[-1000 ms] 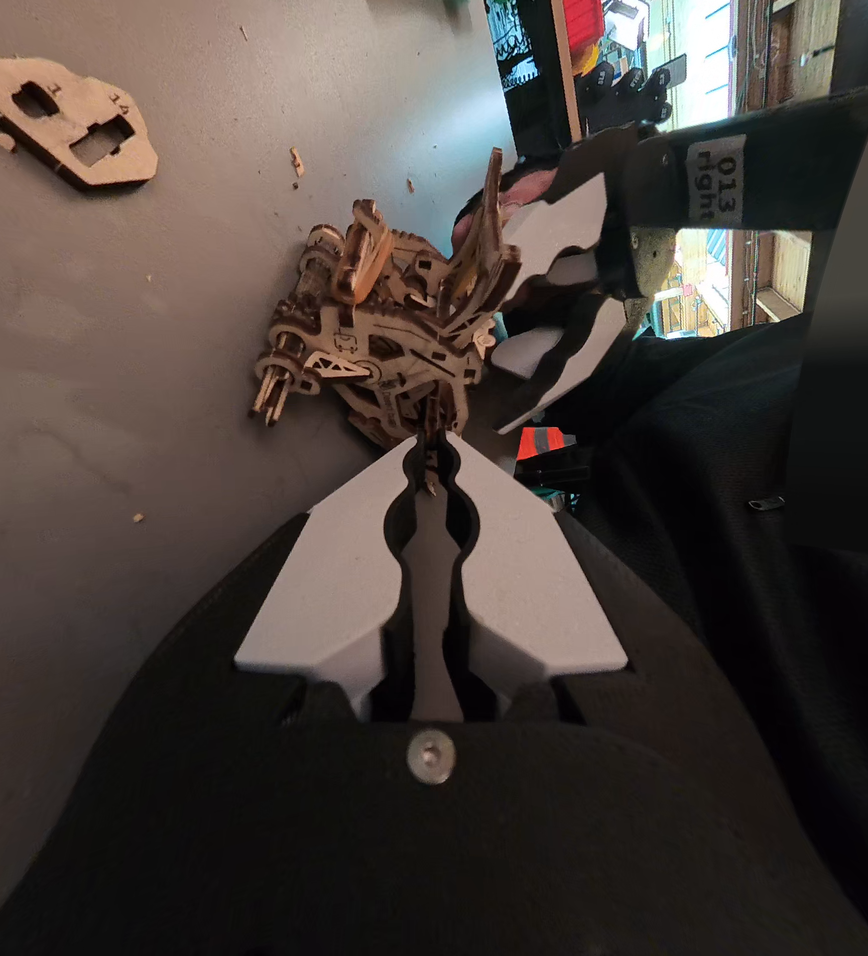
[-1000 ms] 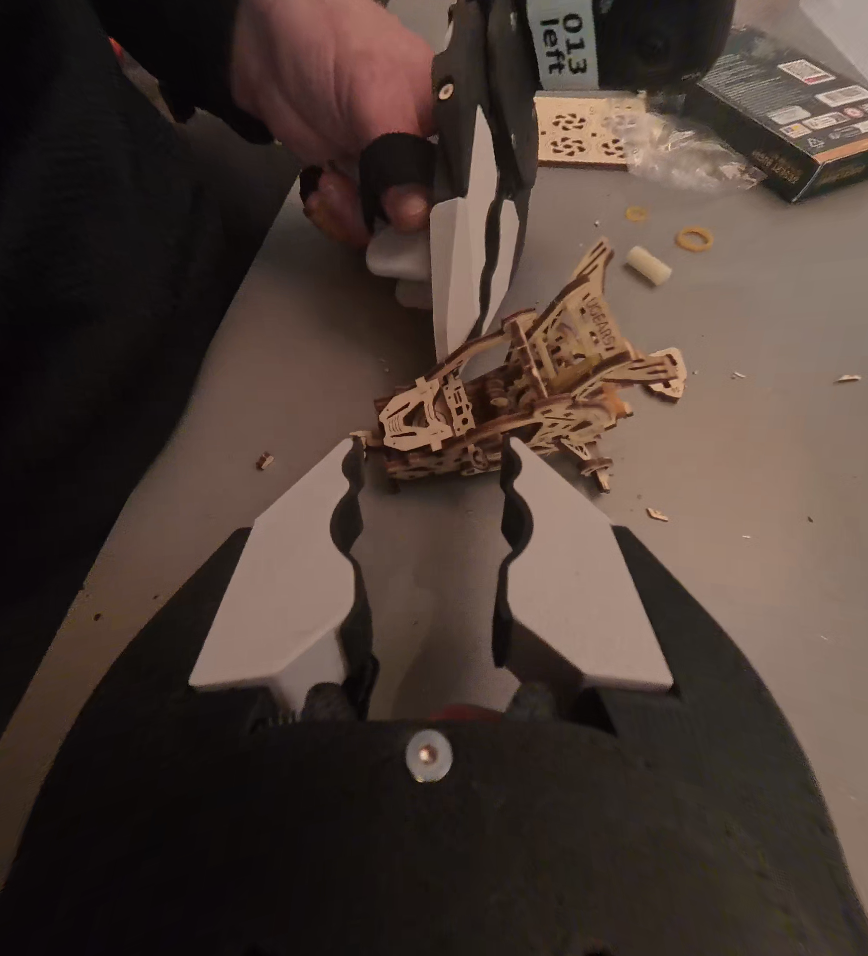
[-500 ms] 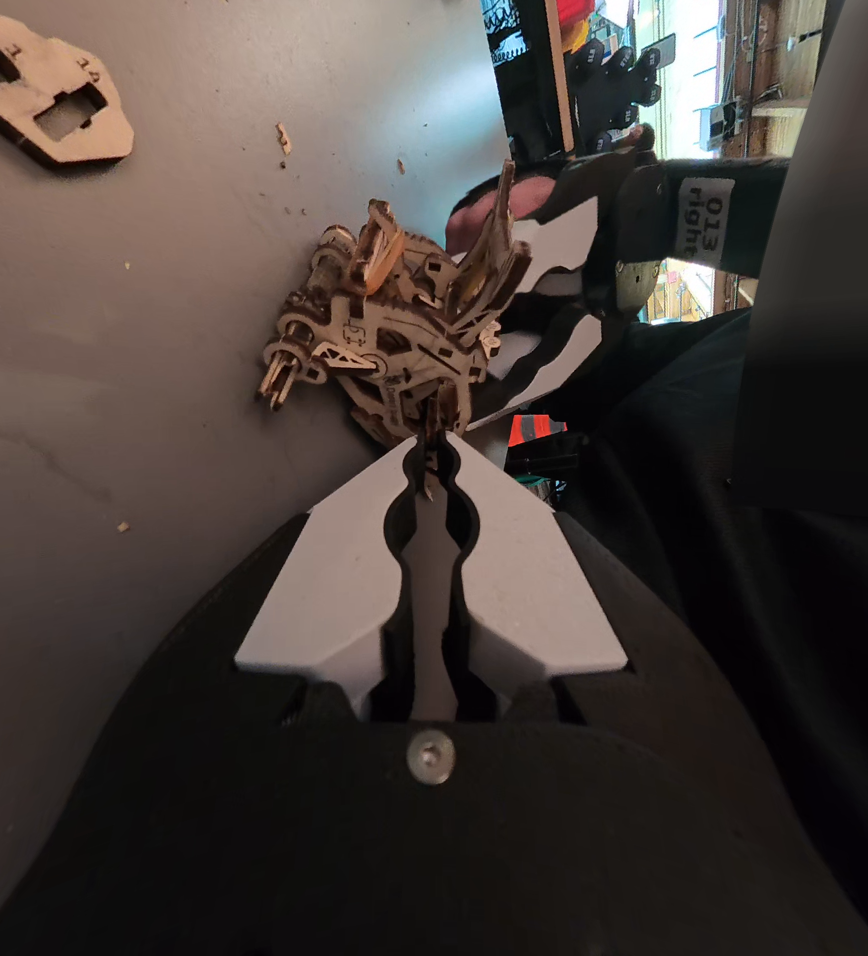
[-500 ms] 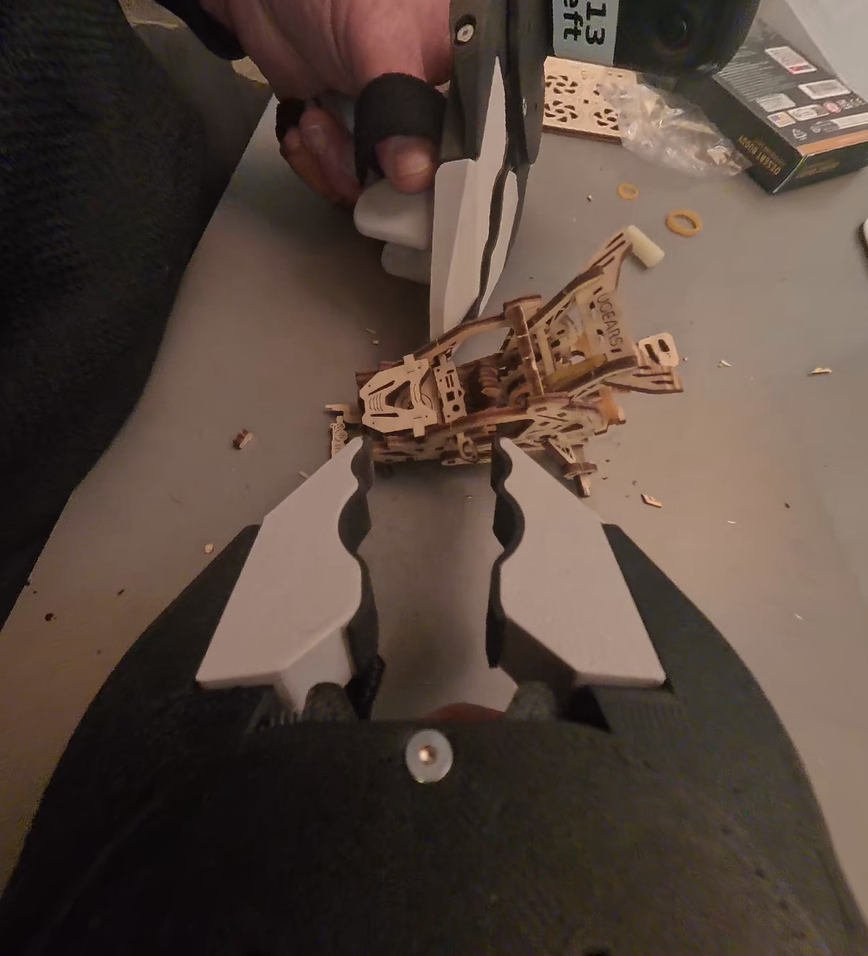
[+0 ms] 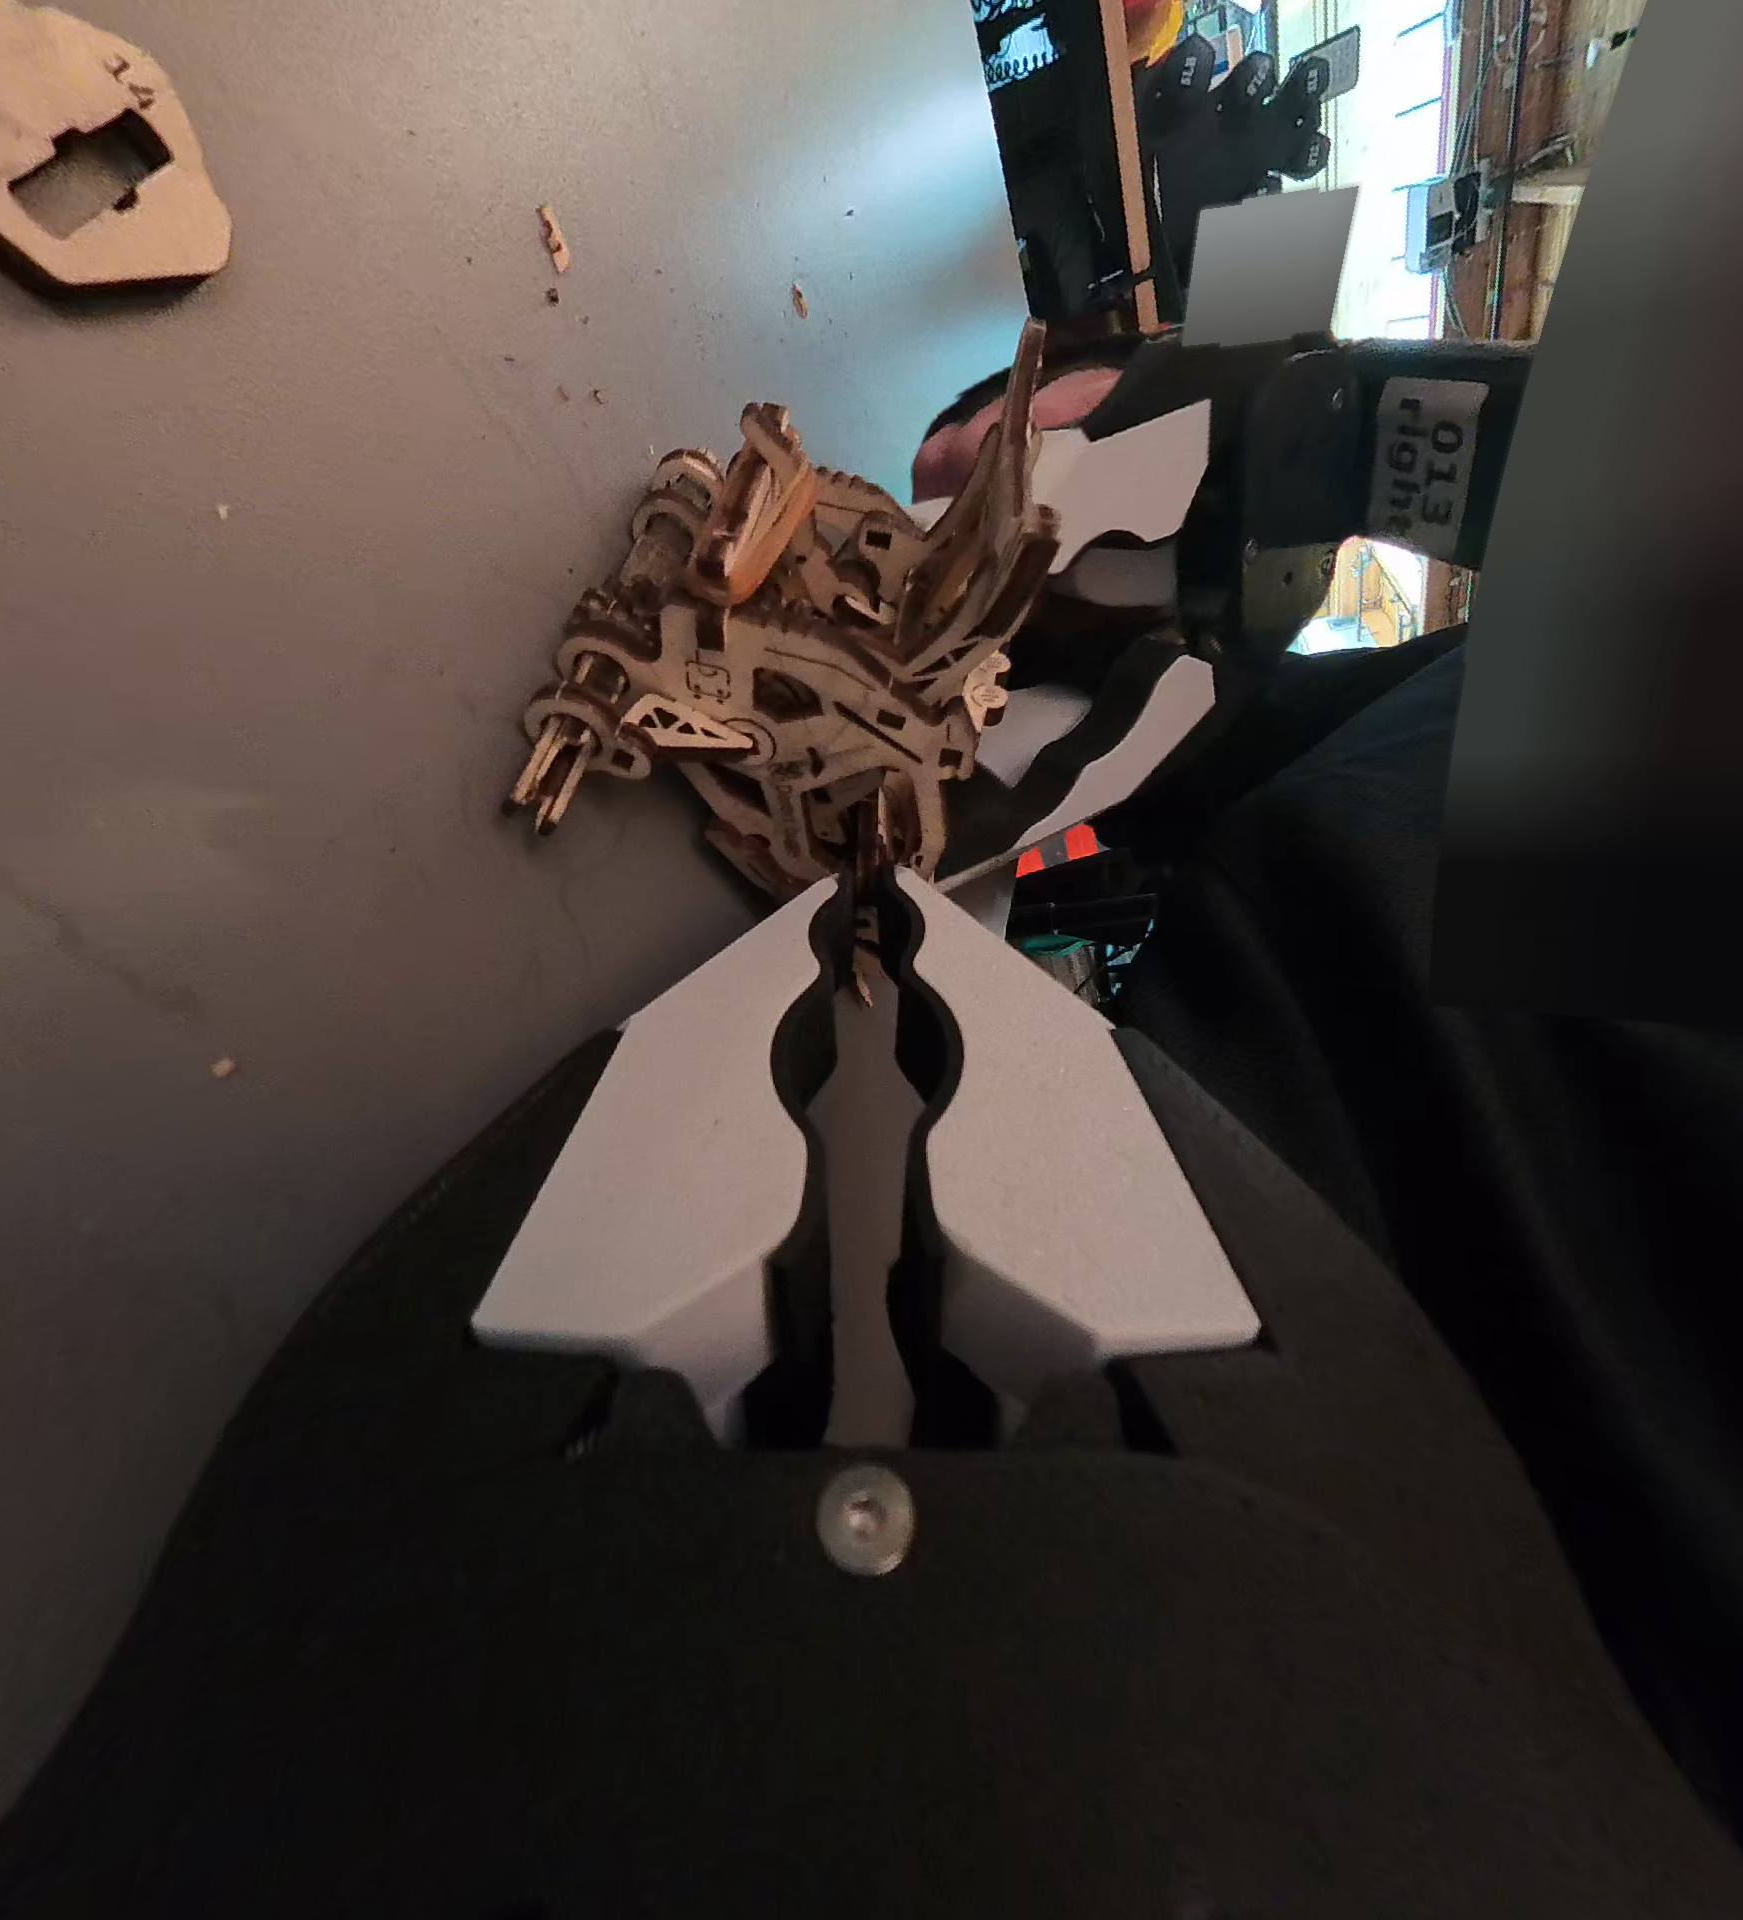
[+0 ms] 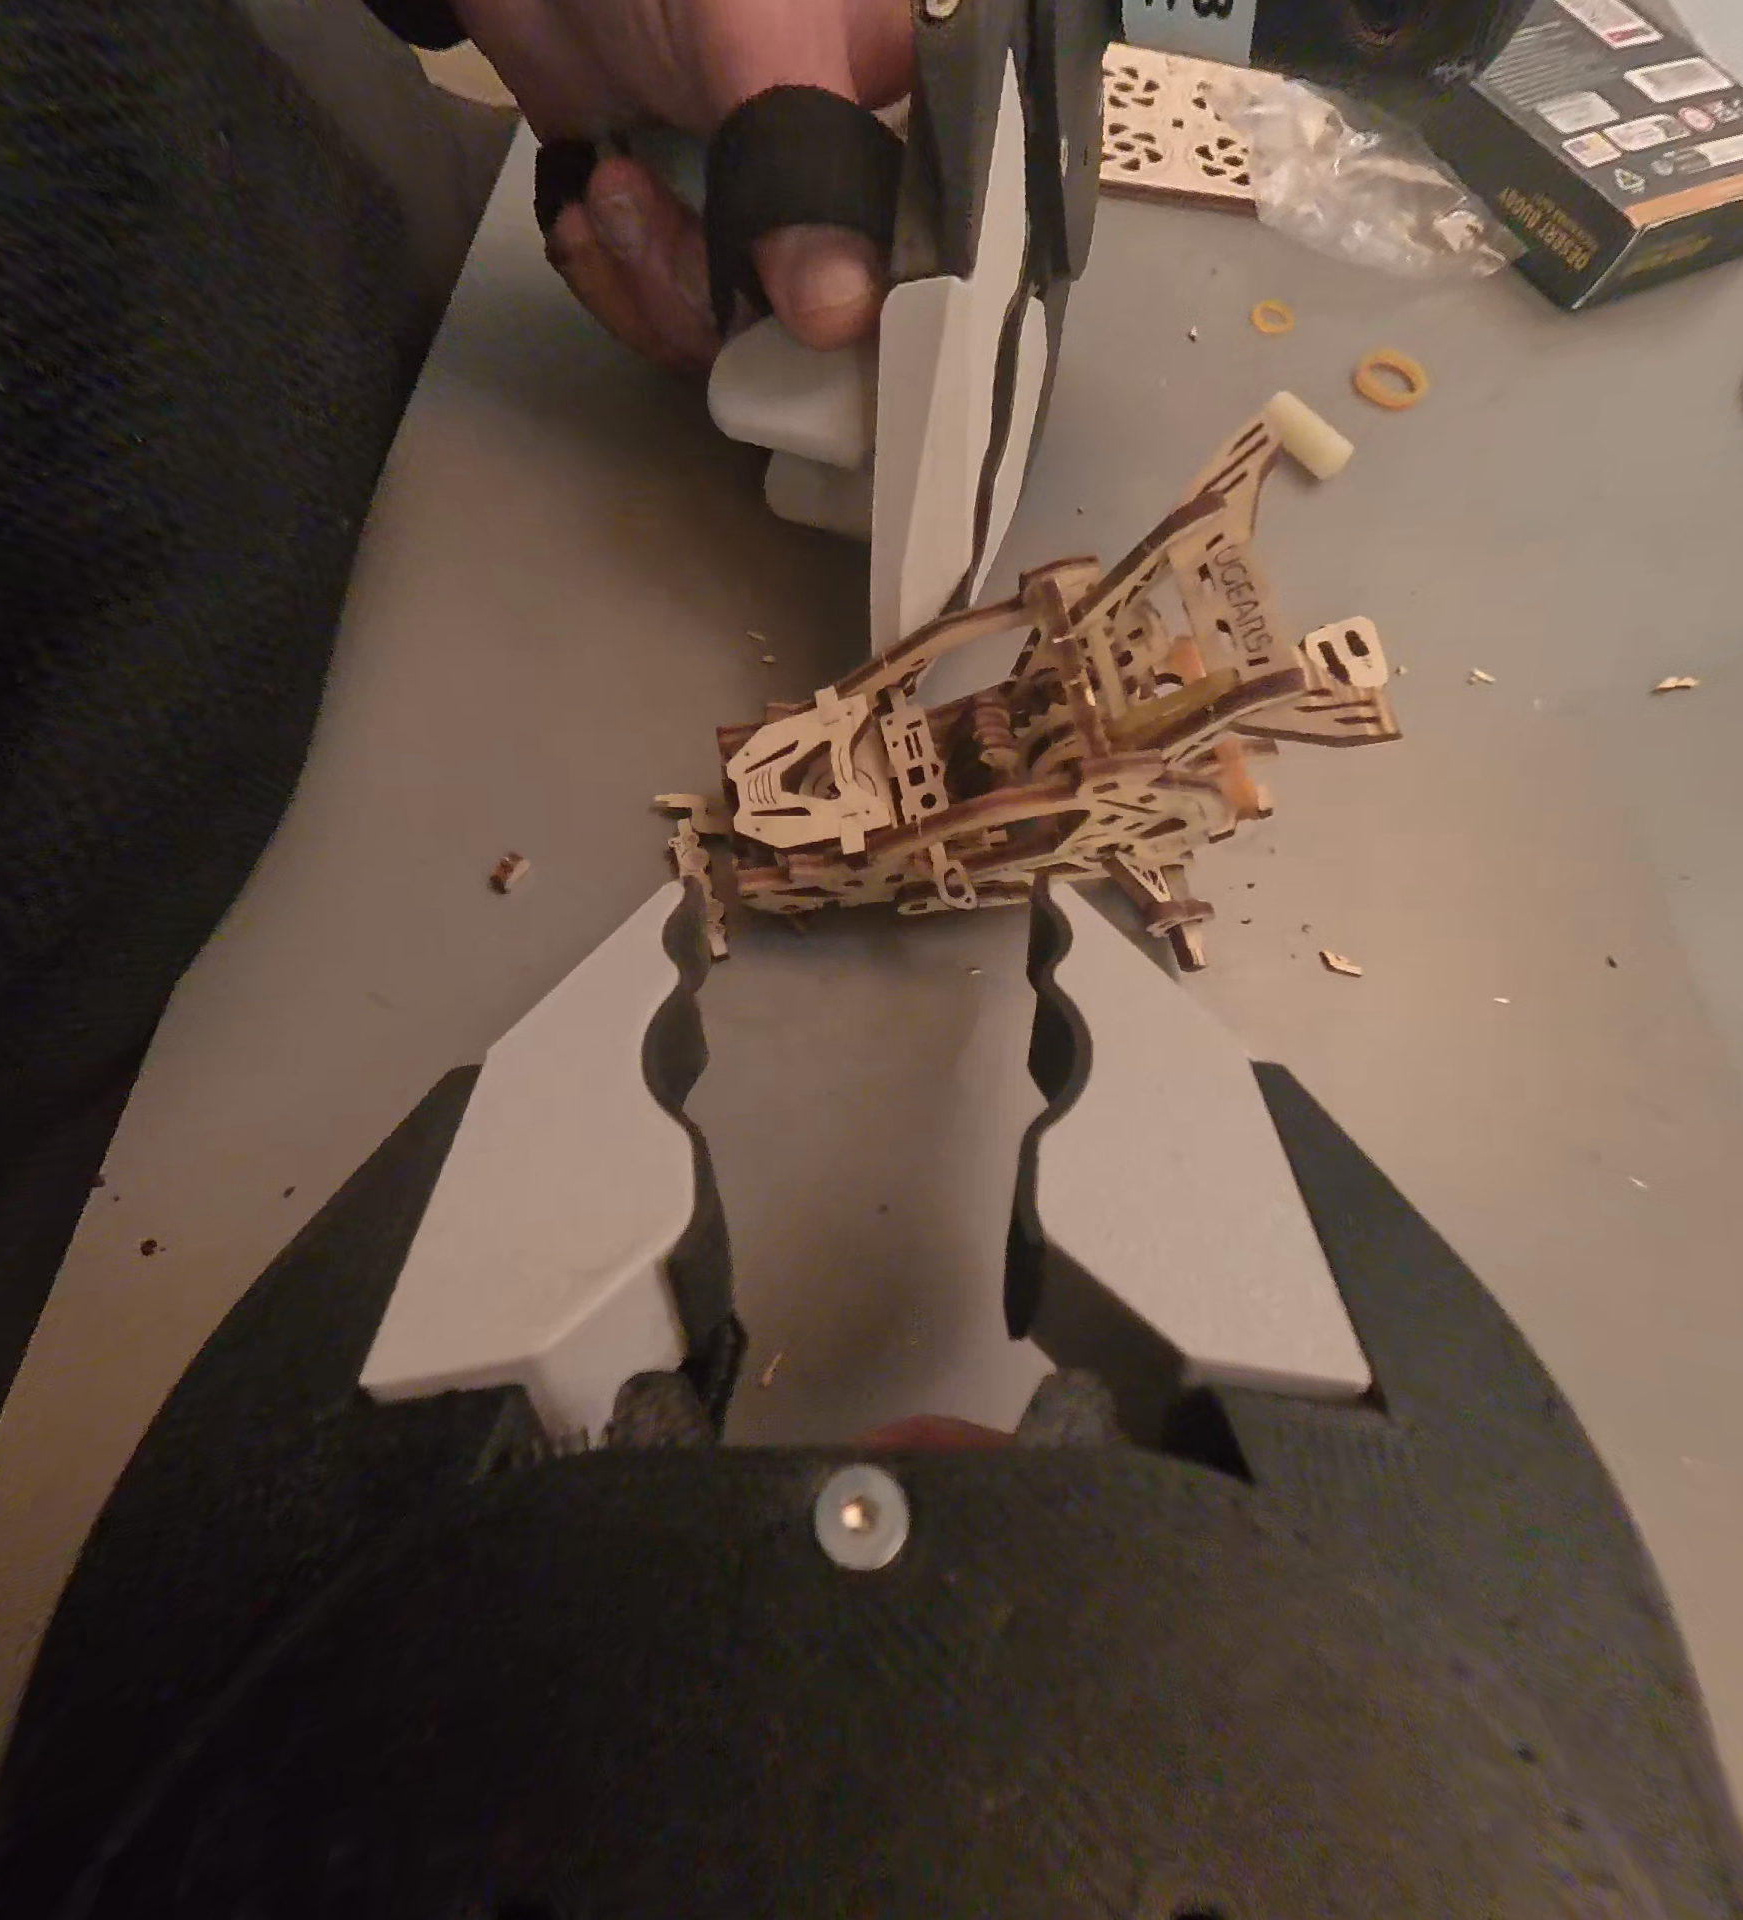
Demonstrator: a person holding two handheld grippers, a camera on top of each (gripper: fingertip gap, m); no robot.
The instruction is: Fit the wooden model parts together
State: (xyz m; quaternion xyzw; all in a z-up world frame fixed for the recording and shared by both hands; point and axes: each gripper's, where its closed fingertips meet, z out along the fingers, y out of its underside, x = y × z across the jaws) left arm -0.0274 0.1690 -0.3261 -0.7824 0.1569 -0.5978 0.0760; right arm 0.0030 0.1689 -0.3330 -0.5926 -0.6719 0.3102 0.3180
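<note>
Two grippers worked at one wooden model [image 6: 1002,769] lying on the grey table [image 6: 1469,1039]. The left gripper [image 5: 862,894] was clenched on a thin wooden strut at the model's upper edge, its white fingers [image 5: 680,1122] pressed nearly together. The right gripper [image 6: 862,914] stood released, its fingertips spread just before the model's near side, one at each end. Beyond the model lay two yellow rings [image 6: 1392,376], a dark box [image 6: 1636,156] and a crumpled plastic bag [image 6: 1355,177]. A flat wooden offcut [image 5: 67,177] lay well apart from the model.
</note>
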